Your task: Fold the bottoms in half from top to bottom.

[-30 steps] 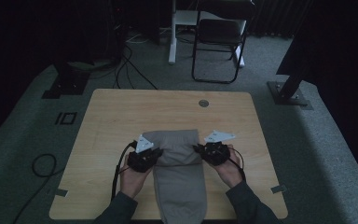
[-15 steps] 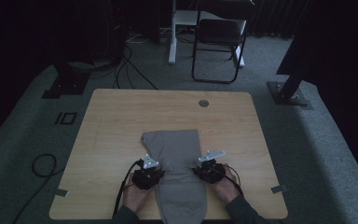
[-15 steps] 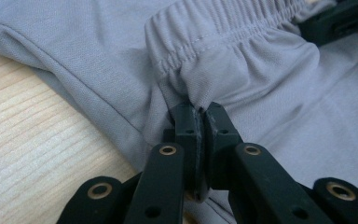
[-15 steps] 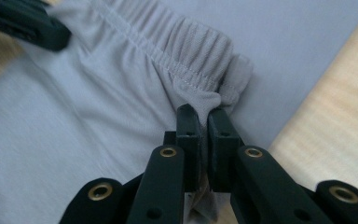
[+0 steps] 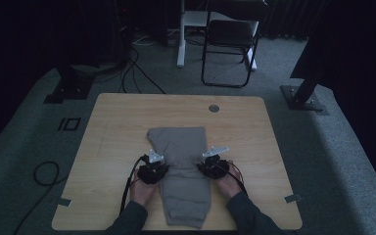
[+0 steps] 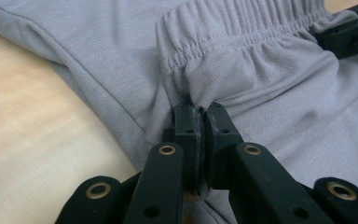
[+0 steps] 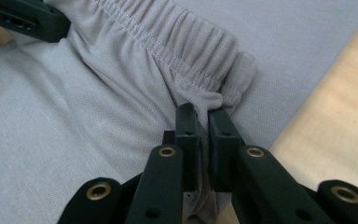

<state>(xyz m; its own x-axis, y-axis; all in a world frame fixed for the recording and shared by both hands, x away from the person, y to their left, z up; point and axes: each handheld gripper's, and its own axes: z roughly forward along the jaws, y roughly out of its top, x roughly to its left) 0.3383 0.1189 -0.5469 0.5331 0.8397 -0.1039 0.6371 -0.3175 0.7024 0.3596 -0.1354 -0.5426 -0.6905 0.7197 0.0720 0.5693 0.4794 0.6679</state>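
A grey garment (image 5: 178,142) with an elastic waistband (image 6: 242,32) lies lengthwise on the wooden table (image 5: 112,127), its near end close to the front edge. My left gripper (image 5: 160,170) sits at its left edge, shut on a pinch of cloth just below the waistband (image 6: 199,109). At the right edge my right gripper (image 5: 204,167) is shut on the gathered waistband (image 7: 177,32) corner (image 7: 204,112). Both pinches rest low over grey cloth beneath. Each gripper view catches the other gripper's black jaw in a far corner.
A round grommet (image 5: 214,108) sits in the table's far side. Beyond the table stand a folding chair (image 5: 230,39) and a white post. Dark stand bases (image 5: 306,98) flank the table, and cables (image 5: 44,171) lie on the floor at the left.
Both grippers drew back toward the person with the cloth, then moved a little away again. The garment's near end, which hung at the front edge, now lies on the table.
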